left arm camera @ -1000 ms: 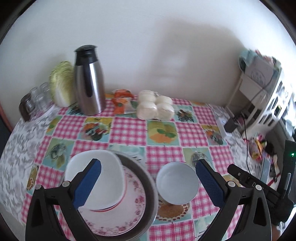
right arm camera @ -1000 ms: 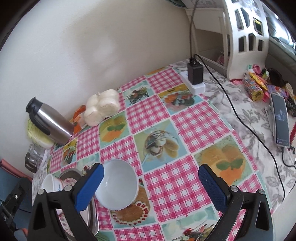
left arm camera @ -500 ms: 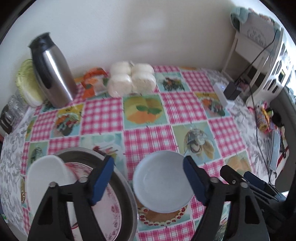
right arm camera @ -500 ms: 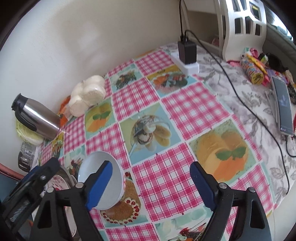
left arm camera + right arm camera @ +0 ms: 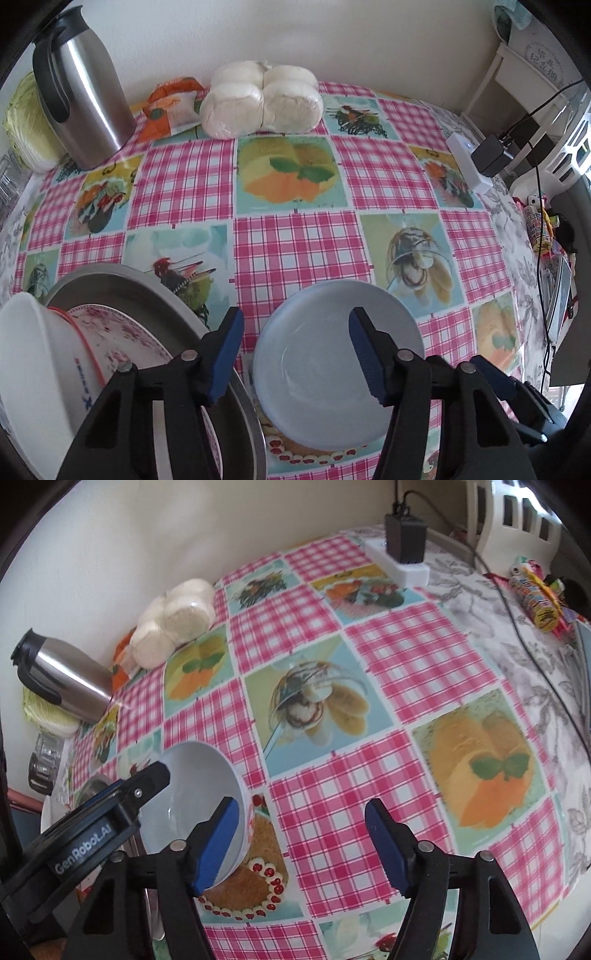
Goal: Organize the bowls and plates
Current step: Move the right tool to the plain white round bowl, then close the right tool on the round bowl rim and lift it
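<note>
At the table's near left edge sits a round metal tray [image 5: 155, 295] carrying a floral plate [image 5: 122, 332], with a white bowl [image 5: 33, 354] with a red rim line lying tilted on top of them. That looks like the collecting point, with the wider pieces underneath so the smaller can nest on top.

Just right of the tray, the pale blue bowl [image 5: 325, 369] stands upright on the checked tablecloth [image 5: 295, 243] near the front edge, apart from the stack, and is probably the next piece to join it.

The left gripper [image 5: 295, 354] hovers over this bowl with jaws spread and nothing held. One blue finger is placed outside the bowl's left rim and the other over its hollow, so closing would pinch the left wall. Whether either pad touches the rim yet I cannot tell.

In the right wrist view the same bowl [image 5: 192, 797] lies by the right gripper's [image 5: 303, 845] left finger, while most of the gap spans bare cloth. This gripper is also open and empty, seemingly held aside to leave room.

Along the far edge by the wall stand a steel thermos jug [image 5: 81, 85] and a bag of buns [image 5: 262, 99], well clear of the dishes.
</note>
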